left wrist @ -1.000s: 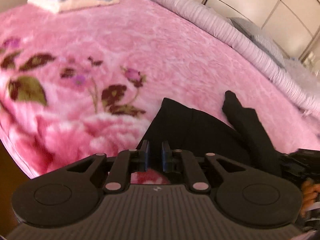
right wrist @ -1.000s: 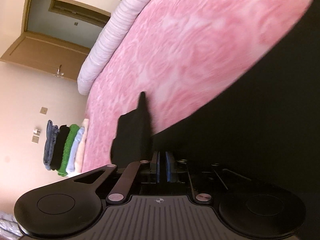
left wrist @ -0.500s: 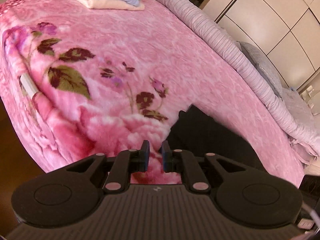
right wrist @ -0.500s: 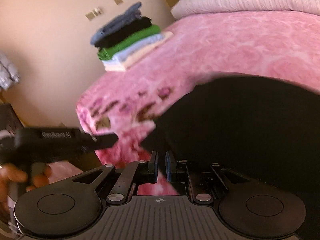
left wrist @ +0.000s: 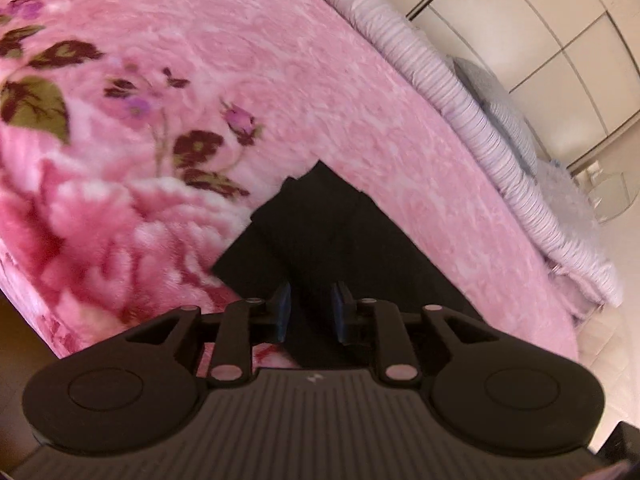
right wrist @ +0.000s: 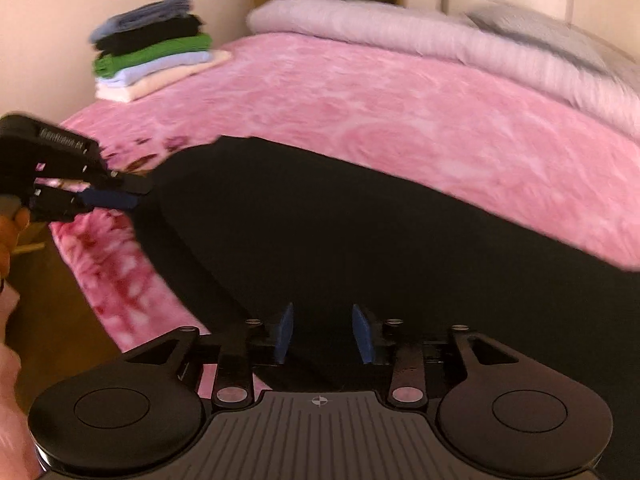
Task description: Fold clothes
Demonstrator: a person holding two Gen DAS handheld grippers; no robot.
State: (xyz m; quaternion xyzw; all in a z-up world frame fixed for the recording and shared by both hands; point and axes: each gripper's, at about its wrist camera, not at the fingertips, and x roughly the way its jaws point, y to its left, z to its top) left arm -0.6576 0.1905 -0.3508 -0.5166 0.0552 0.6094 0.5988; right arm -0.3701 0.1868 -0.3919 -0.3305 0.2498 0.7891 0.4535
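Observation:
A black garment [left wrist: 320,232] lies flat on the pink flowered blanket [left wrist: 280,80] near the bed's front edge. My left gripper [left wrist: 310,312] hovers over its near left part; its jaws are opening and the blue pads stand apart, with the cloth below them and not pinched. In the right wrist view the same garment [right wrist: 360,232] spreads wide across the bed. My right gripper [right wrist: 323,332] is above its near edge, its jaws opening, pads clear of the cloth. The left gripper [right wrist: 132,194] shows at that garment's left corner, held by a hand.
A stack of folded clothes [right wrist: 152,60] sits at the blanket's far left corner. A rolled lilac quilt [right wrist: 440,44] and a grey pillow [right wrist: 540,32] lie along the bed's far side. Cream wardrobe doors [left wrist: 540,40] stand behind the bed. Brown floor shows beside the bed's edge.
Both grippers' pads went from shut to apart. The right view rolled upright and swung across the bed. The raised black sleeve is gone and the garment now lies flat.

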